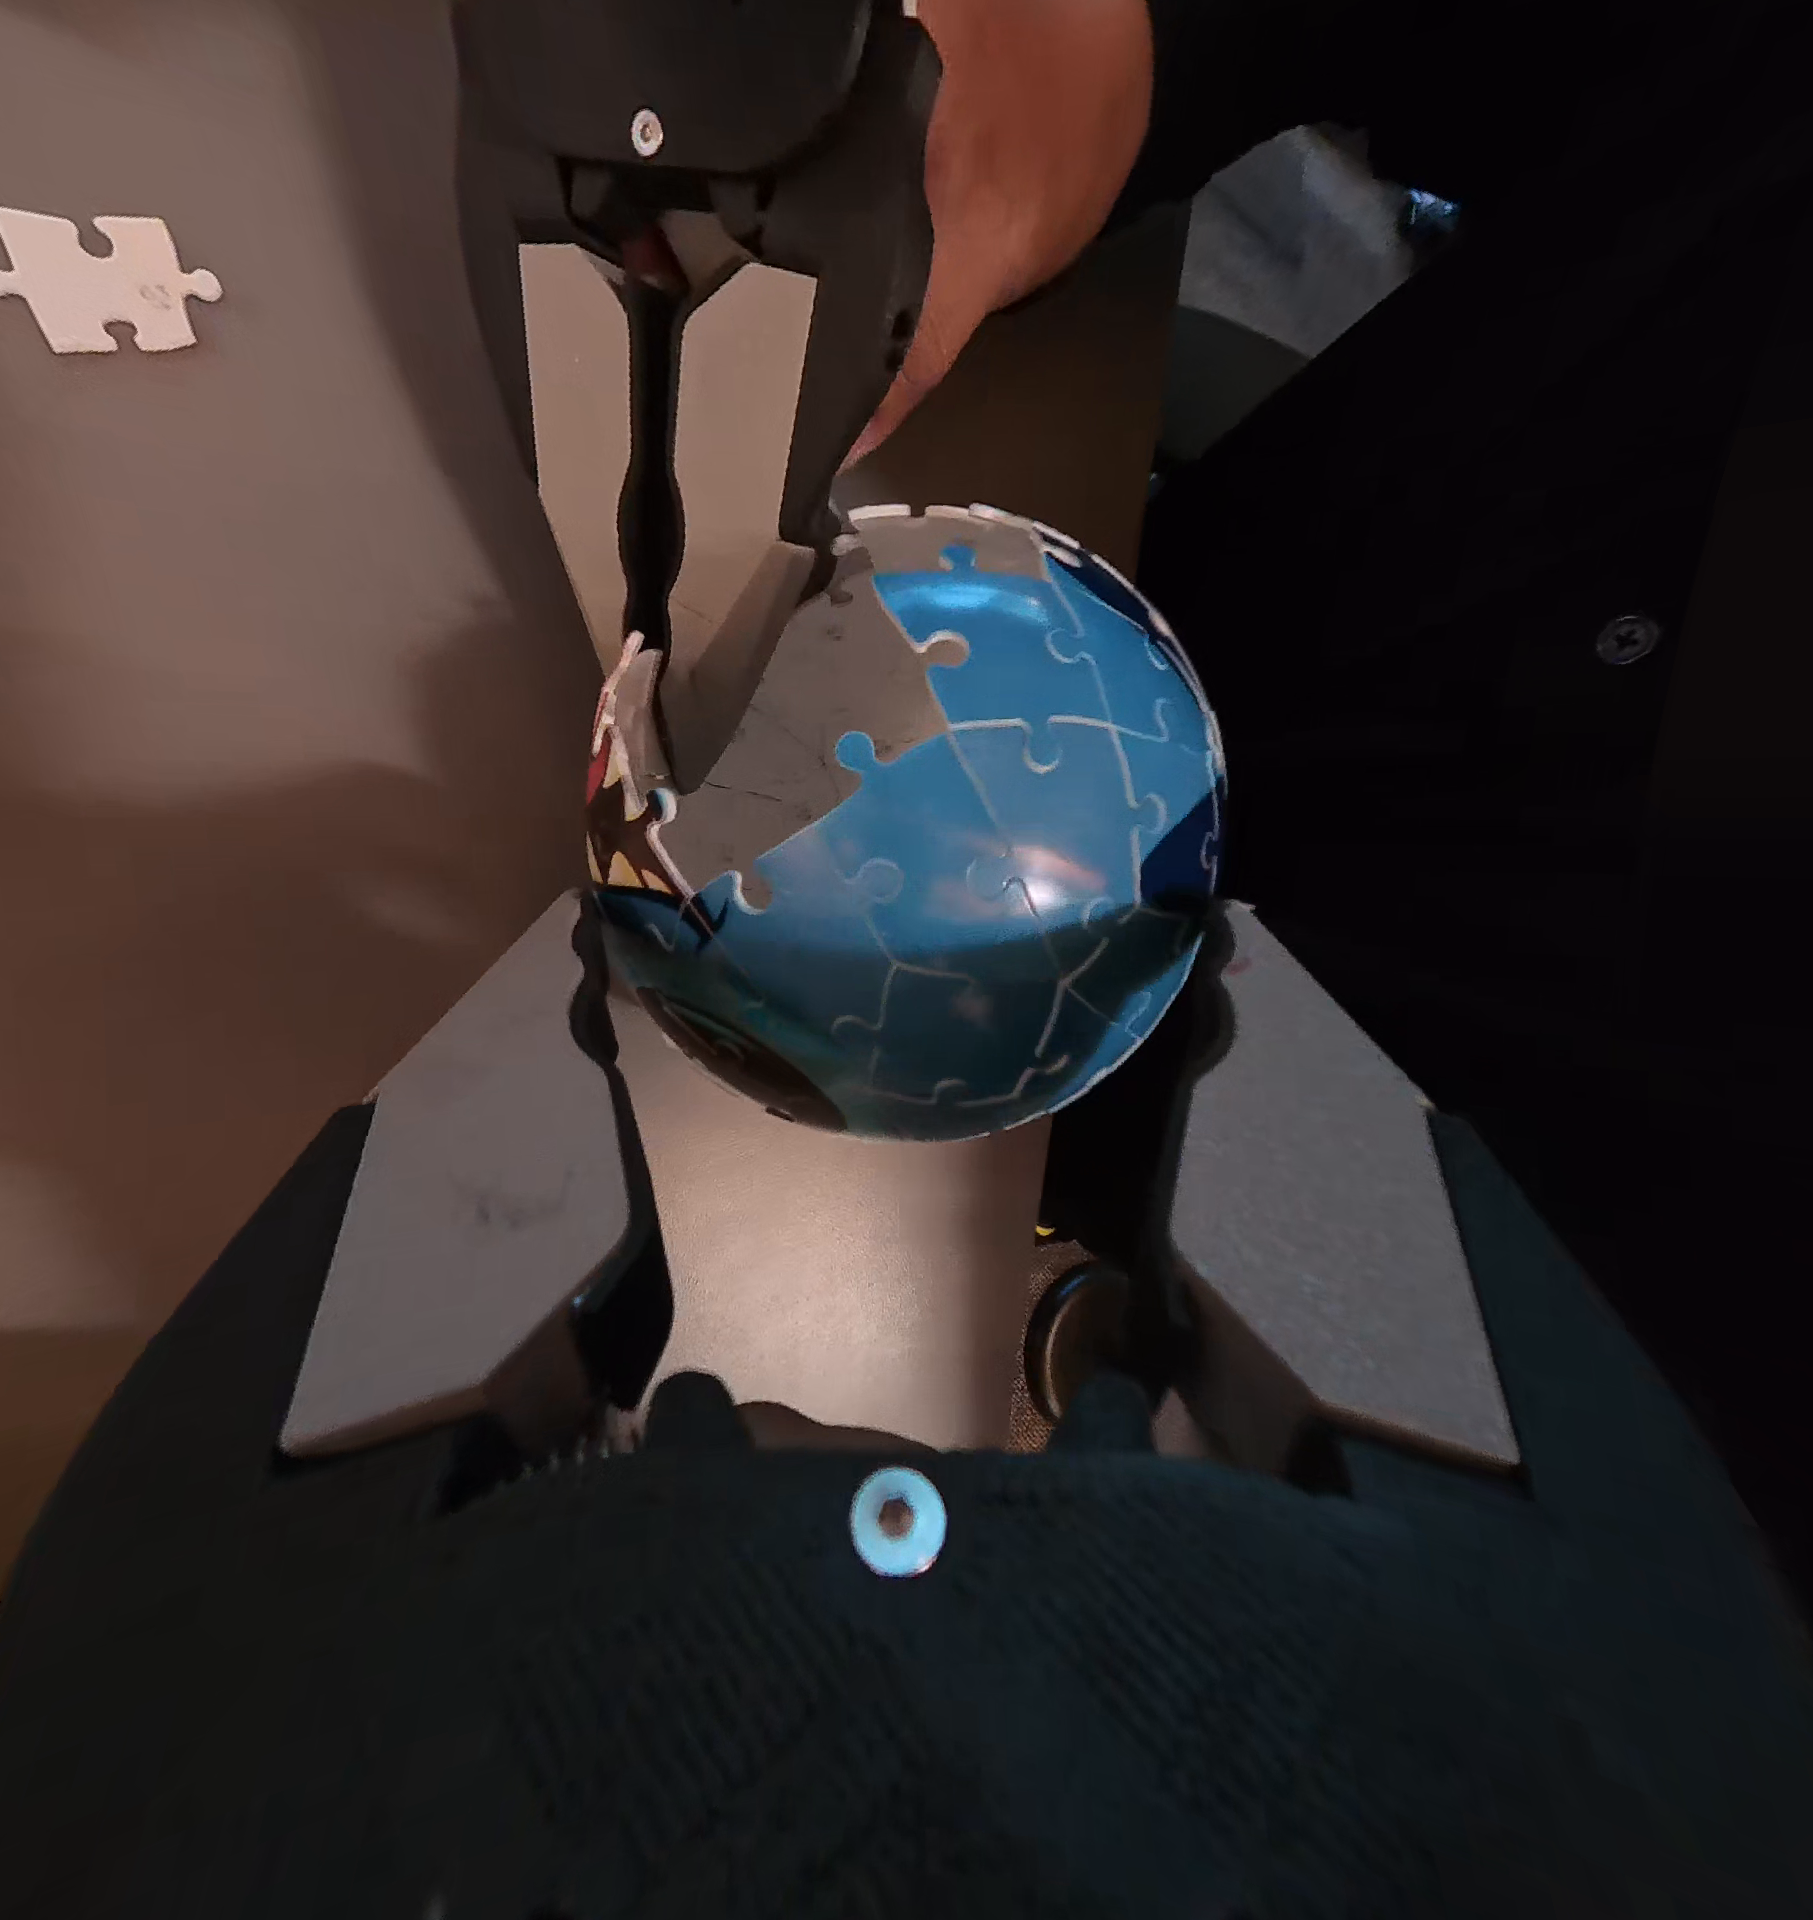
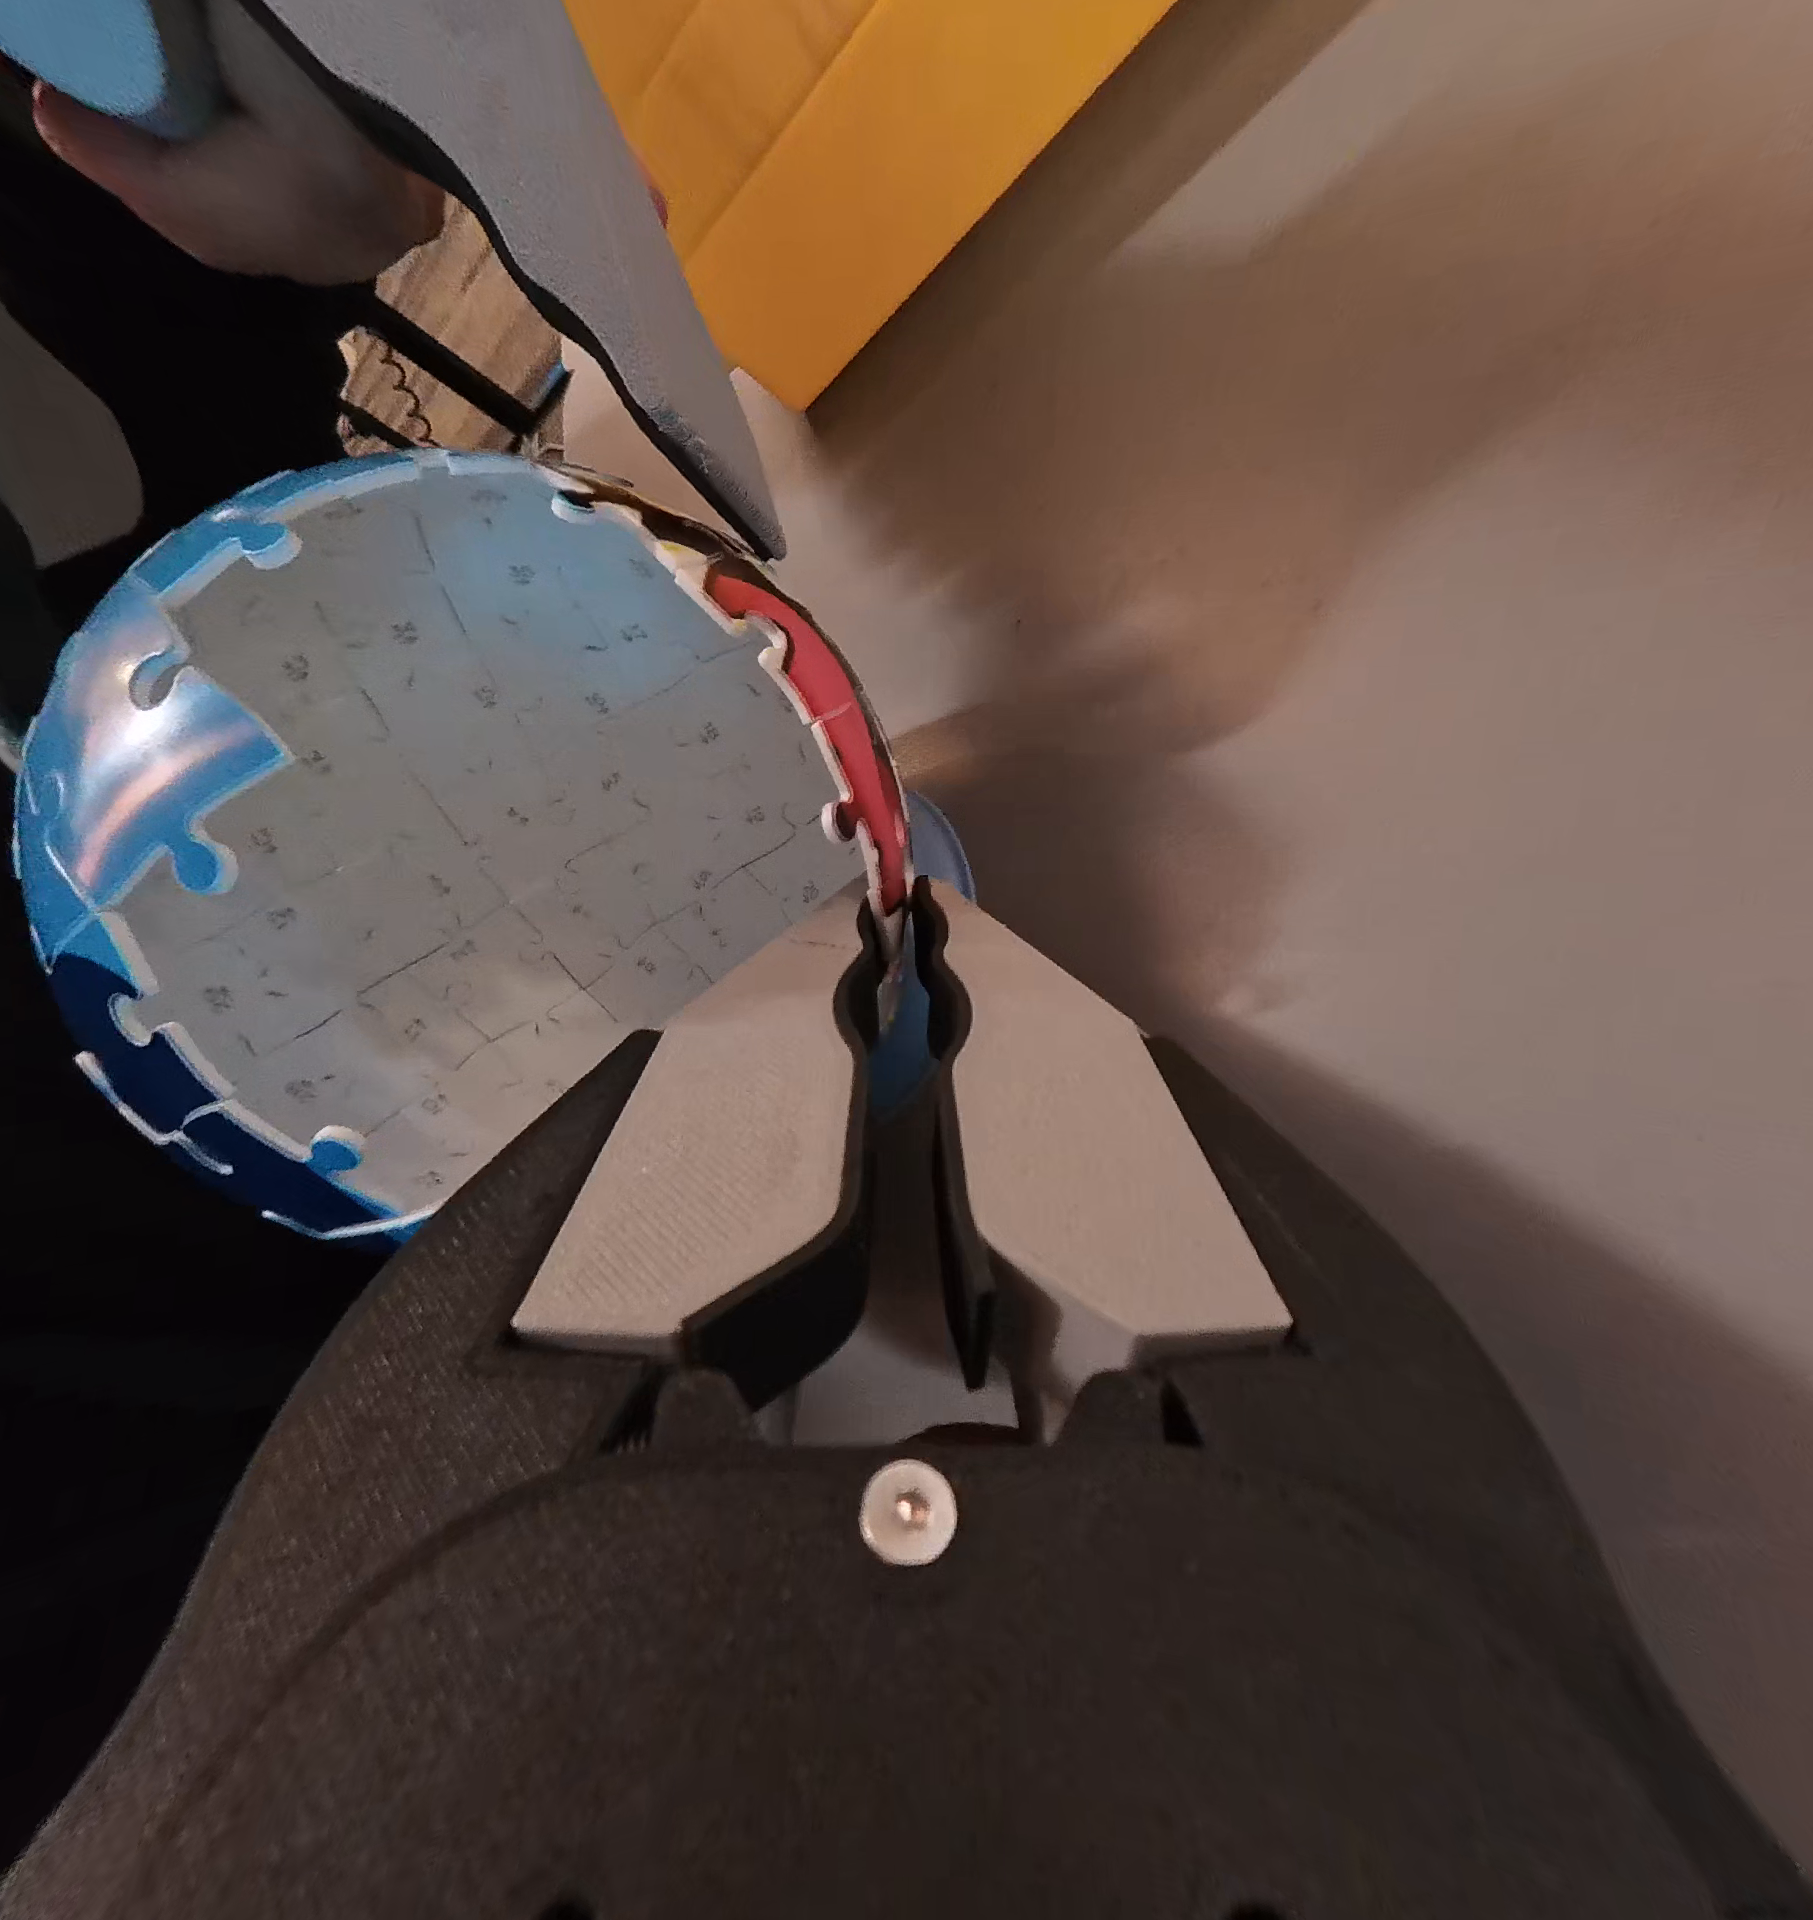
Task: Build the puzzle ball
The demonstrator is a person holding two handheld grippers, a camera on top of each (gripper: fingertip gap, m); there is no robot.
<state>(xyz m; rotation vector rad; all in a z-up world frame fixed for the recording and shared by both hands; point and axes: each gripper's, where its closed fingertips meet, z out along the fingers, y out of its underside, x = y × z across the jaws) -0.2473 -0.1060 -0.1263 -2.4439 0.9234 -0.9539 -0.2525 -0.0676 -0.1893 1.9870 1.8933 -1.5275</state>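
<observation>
The puzzle ball (image 1: 985,831) is a glossy blue shell of joined pieces with a wide opening that shows its grey inside. My left gripper (image 1: 902,914) is shut on it, one finger on each side, and holds it above the table. My right gripper (image 1: 663,727) comes in from the top, shut on a puzzle piece (image 1: 627,696) at the left rim of the opening. In the right wrist view the ball (image 2: 466,831) fills the left, and my right gripper (image 2: 902,914) pinches the piece (image 2: 897,966) against the red-printed rim. A left gripper finger (image 2: 611,260) crosses the top.
A loose white puzzle piece (image 1: 91,281) lies face down on the beige table (image 1: 206,727) at the far left. A person's hand (image 1: 1006,208) holds the right gripper. A yellow object (image 2: 881,156) lies beyond the table. The table's right edge drops into a dark area.
</observation>
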